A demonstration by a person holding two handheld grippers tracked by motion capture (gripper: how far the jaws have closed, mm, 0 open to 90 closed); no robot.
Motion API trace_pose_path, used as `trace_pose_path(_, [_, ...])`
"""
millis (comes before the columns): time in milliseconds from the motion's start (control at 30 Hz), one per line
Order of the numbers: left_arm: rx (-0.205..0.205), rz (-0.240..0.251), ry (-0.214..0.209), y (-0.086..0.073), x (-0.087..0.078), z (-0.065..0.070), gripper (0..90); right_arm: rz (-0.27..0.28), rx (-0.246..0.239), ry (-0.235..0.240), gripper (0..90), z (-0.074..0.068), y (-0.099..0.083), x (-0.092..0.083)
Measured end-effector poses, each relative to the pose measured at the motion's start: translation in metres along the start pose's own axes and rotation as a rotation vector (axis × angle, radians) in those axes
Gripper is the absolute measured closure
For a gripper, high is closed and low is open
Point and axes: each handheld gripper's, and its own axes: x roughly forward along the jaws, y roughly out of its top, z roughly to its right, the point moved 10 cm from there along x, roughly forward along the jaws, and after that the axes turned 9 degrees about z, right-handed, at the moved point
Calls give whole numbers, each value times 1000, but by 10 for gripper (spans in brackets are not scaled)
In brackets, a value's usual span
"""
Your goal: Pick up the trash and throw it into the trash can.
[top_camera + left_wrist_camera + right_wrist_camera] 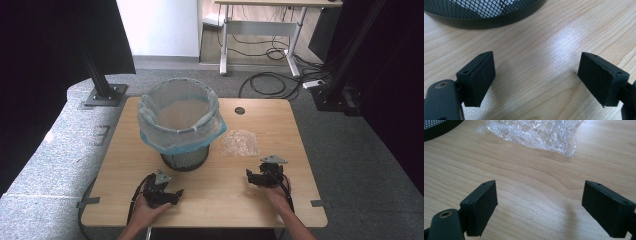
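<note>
I had the left gripper (176, 194) and right gripper (250, 176) low over the bench (280, 130), both spread wide and empty. The crumpled clear wrap (240, 143) lay just beside the lined mesh bin (180, 122), ahead of my right gripper.

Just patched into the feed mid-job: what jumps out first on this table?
The black mesh bin lined with a pale bag dominates the table's far left half. Just to its right a crumpled clear plastic sheet lies flat on the wood. Nearer the person, the left tool and right tool sit low over the table, both open and holding nothing.
</note>
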Motion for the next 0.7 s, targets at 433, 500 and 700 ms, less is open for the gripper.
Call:
trace_pose_path(433, [-1, 0, 0, 0, 0, 0, 143, 20, 14, -14, 126, 14, 6, 0])
trace_pose_path(500, [-1, 1, 0, 0, 0, 0, 143, 25, 13, -16, 129, 16, 7, 0])
trace_pose_path(700, [-1, 0, 0, 0, 0, 0, 144, 29, 14, -45, 130, 24, 8, 6])
